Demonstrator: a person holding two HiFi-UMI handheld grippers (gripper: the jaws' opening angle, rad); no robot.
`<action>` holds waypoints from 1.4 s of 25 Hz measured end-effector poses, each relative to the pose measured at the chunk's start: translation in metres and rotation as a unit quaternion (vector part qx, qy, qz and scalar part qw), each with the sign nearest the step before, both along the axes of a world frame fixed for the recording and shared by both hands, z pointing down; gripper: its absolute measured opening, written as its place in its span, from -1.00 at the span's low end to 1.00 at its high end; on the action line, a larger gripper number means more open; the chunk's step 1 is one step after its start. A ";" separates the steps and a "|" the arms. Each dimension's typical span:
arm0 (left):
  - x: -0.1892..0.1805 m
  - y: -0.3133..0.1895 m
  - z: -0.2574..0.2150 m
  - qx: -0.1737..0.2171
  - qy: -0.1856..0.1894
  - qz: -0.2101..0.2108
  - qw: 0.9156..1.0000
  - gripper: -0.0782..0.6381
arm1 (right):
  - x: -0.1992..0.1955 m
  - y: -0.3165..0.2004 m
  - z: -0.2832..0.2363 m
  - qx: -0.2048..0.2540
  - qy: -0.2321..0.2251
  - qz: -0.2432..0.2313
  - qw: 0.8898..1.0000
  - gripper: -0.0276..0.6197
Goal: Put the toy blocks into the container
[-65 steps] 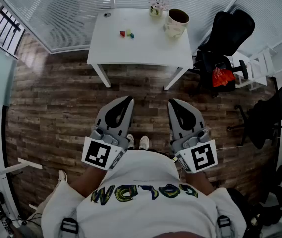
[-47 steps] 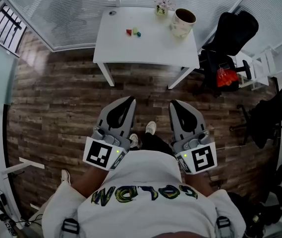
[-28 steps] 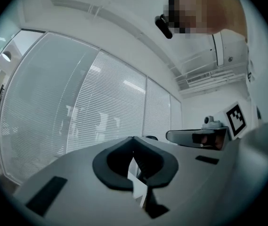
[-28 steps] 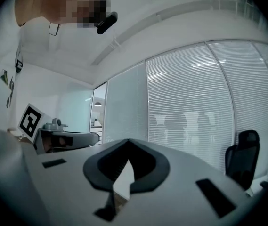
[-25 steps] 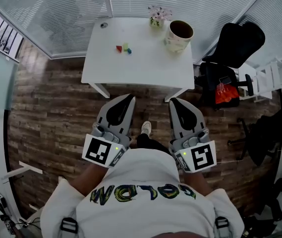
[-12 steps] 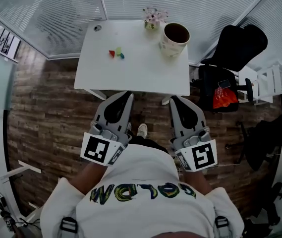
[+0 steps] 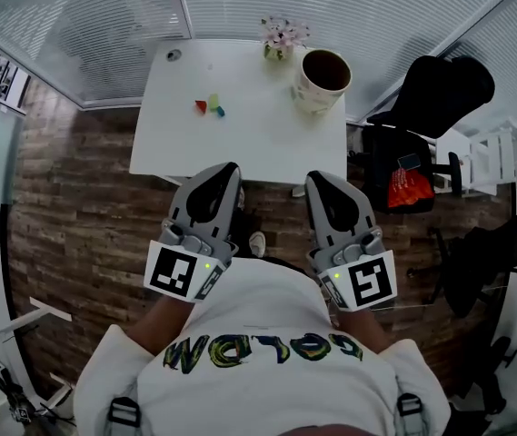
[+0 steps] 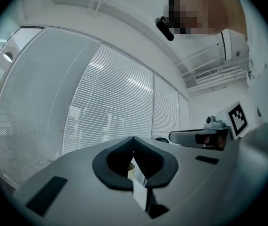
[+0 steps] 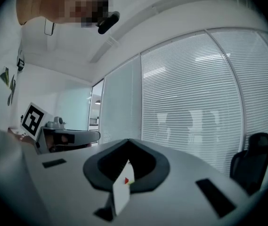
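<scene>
Standing just short of a white table (image 7: pixel 240 143), a person (image 7: pixel 258 352) holds two grippers out in front, side by side and slightly apart, both aimed at the table's near edge. The left gripper (image 7: pixel 230 165) has its jaws pressed together w/ nothing between them. The right gripper (image 7: pixel 312 176) is likewise closed tip to tip and empty. The toy blocks (image 7: pixel 208 106), red, yellow-green and blue, sit bunched together on the tabletop's left-centre, well ahead of both tools. The container (image 7: pixel 317 94), a cream pot w/ a dark inside, stands upright at the table's back right, well apart from the blocks. A small flower pot (image 7: pixel 278 42) sits just beside it at the back edge. A black office chair (image 7: pixel 435 84) stands to the table's right, on the wood floor (image 7: pixel 76 207). White blinds (image 7: pixel 104 7) run along the glass walls behind. In the right gripper view, the red block shows through the slit behind the closed tips.
</scene>
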State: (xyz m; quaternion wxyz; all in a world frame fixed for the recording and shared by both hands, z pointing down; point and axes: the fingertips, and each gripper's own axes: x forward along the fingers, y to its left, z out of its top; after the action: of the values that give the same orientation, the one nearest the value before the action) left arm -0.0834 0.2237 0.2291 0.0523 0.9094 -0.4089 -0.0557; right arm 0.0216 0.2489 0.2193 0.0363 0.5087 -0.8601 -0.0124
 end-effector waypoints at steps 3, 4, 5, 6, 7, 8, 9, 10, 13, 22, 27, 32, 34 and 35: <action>-0.004 -0.029 -0.002 0.004 0.007 -0.003 1.000 -0.76 | -0.004 -0.031 -0.001 0.001 0.008 -0.005 1.000 -0.89; -0.006 -0.040 -0.001 0.004 0.007 -0.004 1.000 -0.76 | -0.006 -0.042 -0.001 0.001 0.010 -0.006 1.000 -0.89; -0.007 -0.052 0.000 0.004 0.008 -0.005 1.000 -0.76 | -0.008 -0.054 0.000 0.001 0.013 -0.007 1.000 -0.89; -0.009 -0.065 0.002 0.002 0.010 -0.005 1.000 -0.76 | -0.010 -0.067 0.002 0.000 0.015 -0.008 1.000 -0.89; -0.010 -0.079 0.004 -0.002 0.012 -0.005 1.000 -0.76 | -0.012 -0.080 0.003 -0.002 0.016 -0.009 1.000 -0.89; -0.012 -0.092 0.006 -0.004 0.013 -0.005 1.000 -0.76 | -0.013 -0.094 0.004 -0.004 0.018 -0.010 1.000 -0.89; -0.014 -0.106 0.007 -0.005 0.014 -0.006 1.000 -0.76 | -0.015 -0.109 0.004 -0.004 0.018 -0.011 1.000 -0.89; -0.015 -0.120 0.007 -0.005 0.014 -0.006 1.000 -0.76 | -0.017 -0.123 0.003 -0.004 0.019 -0.013 1.000 -0.89; -0.018 -0.159 0.006 -0.005 0.011 -0.005 1.000 -0.76 | -0.021 -0.164 0.004 -0.004 0.020 -0.014 1.000 -0.89; -0.030 -0.250 0.004 -0.014 0.013 0.015 1.000 -0.76 | -0.033 -0.256 0.005 -0.014 0.000 0.001 1.000 -0.89; -0.030 -0.283 0.007 -0.010 0.012 0.020 1.000 -0.76 | -0.030 -0.287 0.007 -0.008 0.001 0.012 1.000 -0.89; -0.021 -0.295 0.010 -0.015 0.006 0.026 1.000 -0.76 | -0.023 -0.299 0.008 -0.013 -0.008 0.014 1.000 -0.89; -0.015 -0.296 0.009 -0.016 0.003 0.028 0.999 -0.76 | -0.018 -0.301 0.006 -0.010 -0.007 0.012 1.000 -0.89; -0.012 -0.297 0.009 -0.016 -0.001 0.027 0.999 -0.76 | -0.015 -0.301 0.006 -0.008 -0.005 0.011 1.000 -0.89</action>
State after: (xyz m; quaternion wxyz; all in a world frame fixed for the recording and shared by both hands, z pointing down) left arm -0.0956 -0.0728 0.2386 0.0676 0.9194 -0.3846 -0.0467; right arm 0.0062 -0.0524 0.2253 0.0359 0.5183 -0.8544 -0.0022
